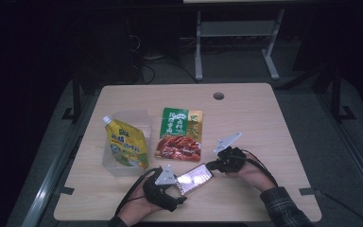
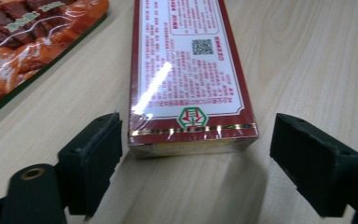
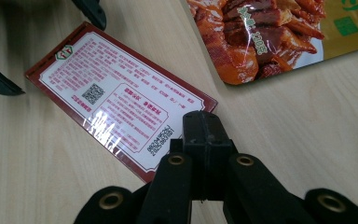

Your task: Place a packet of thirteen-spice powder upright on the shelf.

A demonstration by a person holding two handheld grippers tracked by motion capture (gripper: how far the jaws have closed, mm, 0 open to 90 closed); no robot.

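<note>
Two tongs: I hold one in each hand, low over the table (image 1: 264, 109).
My left tongs (image 2: 196, 154): spread wide apart. One end of the red box (image 2: 186, 70) sits between the two pads. The pads do not touch it. There is a gap on each side.
My right tongs (image 3: 204, 135): pressed together, with nothing in between. The tips are right at the other end of the box. I cannot tell if they touch it.
Red box: it lies flat on the table, near my edge, between my two tongs. The white side with small red print and a square code faces up. It is shiny and wrapped in clear film.
Meat packet (image 1: 179, 135): it lies flat just behind the box. It has a green top and a picture of brown meat. It is near the box but not touching it.
Yellow pouch (image 1: 125, 142): it has a white cap and leans in a clear tub (image 1: 142, 116) to the left of the meat packet.
Table: light wood, with a round hole (image 1: 218, 96) near the far edge.
</note>
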